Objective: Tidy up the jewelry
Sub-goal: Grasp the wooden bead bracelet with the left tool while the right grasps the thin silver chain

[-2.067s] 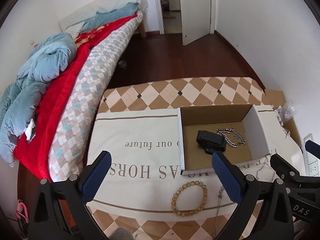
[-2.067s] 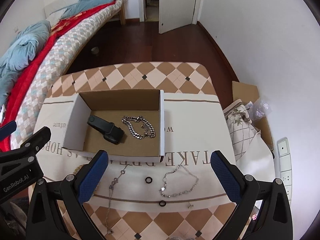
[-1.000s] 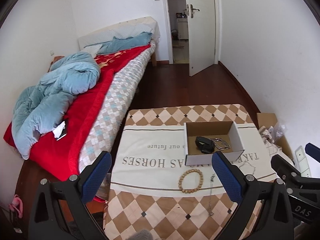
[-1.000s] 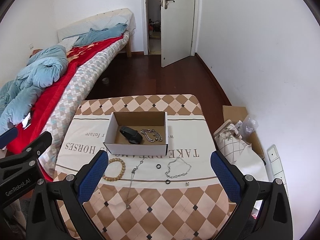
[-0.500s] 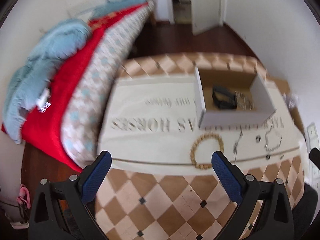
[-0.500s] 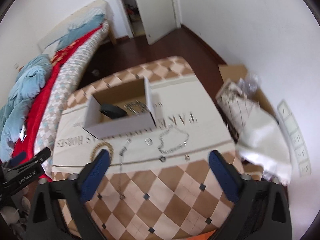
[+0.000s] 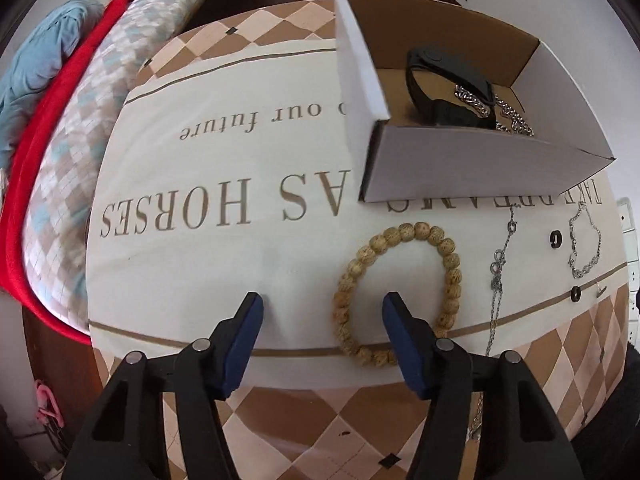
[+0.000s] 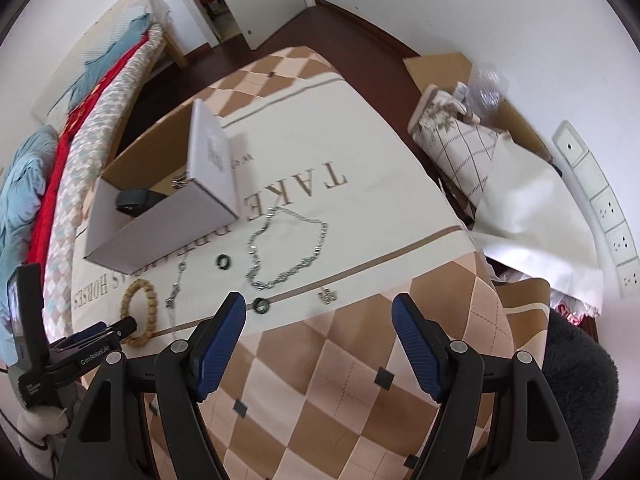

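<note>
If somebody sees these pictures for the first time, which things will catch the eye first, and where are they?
The open left gripper straddles one side of the wooden bead bracelet, which lies on the cream cloth just in front of the cardboard box. Inside the box sit a black band and a silver chain. Beside the bracelet, more chains and two dark rings lie loose, ahead of the open right gripper.

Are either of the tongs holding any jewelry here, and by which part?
Nothing is held. Left tongs are open, straddling one side of the wooden bead bracelet; right tongs are open and empty.
</note>
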Tool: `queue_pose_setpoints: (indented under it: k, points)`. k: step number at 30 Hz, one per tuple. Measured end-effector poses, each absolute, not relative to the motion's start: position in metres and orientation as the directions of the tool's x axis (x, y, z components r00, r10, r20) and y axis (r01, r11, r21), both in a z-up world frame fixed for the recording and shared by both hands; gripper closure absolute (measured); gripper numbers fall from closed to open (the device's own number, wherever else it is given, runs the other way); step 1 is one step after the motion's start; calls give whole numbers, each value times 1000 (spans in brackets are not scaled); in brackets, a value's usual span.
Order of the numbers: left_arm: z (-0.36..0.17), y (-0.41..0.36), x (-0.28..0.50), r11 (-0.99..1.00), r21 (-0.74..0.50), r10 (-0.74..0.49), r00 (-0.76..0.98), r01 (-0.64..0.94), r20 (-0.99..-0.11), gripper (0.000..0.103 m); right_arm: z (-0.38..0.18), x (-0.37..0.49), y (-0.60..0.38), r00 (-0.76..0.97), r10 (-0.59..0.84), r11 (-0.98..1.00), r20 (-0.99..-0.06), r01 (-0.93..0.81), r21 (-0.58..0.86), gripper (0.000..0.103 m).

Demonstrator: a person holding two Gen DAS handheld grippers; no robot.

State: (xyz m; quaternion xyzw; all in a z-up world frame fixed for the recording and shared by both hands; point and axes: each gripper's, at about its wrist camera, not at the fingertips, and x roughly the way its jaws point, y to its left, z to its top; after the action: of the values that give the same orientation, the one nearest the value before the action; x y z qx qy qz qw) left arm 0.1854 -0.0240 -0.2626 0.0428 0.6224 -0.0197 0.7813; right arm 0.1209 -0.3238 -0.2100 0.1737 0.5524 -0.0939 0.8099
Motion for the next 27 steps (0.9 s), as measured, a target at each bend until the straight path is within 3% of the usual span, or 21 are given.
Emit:
queue_pose_setpoints:
  k: [4, 14, 20, 23, 27]
  points:
    - [-260, -32, 185, 993, 16, -12, 231, 118, -973, 95, -216, 125, -329, 360, 43, 915, -932, 360, 182, 26]
    - [-246, -9, 174, 997, 31, 12, 255, 71, -967, 97, -215, 130, -320, 368, 90, 917, -926, 332, 221, 26]
    - [-231, 14, 160, 996, 77, 64, 287, 37, -956, 97, -220, 148, -262, 374, 192, 944, -907, 183, 276, 26]
    - [-231, 26, 157, 995, 94, 87, 281, 13, -956, 97, -232, 162, -225, 355, 252, 945, -900, 108, 308, 35]
    - [-229, 38, 152, 995, 103, 102, 278, -11, -955, 97, -250, 170, -189, 340, 249, 956, -907, 64, 286, 39]
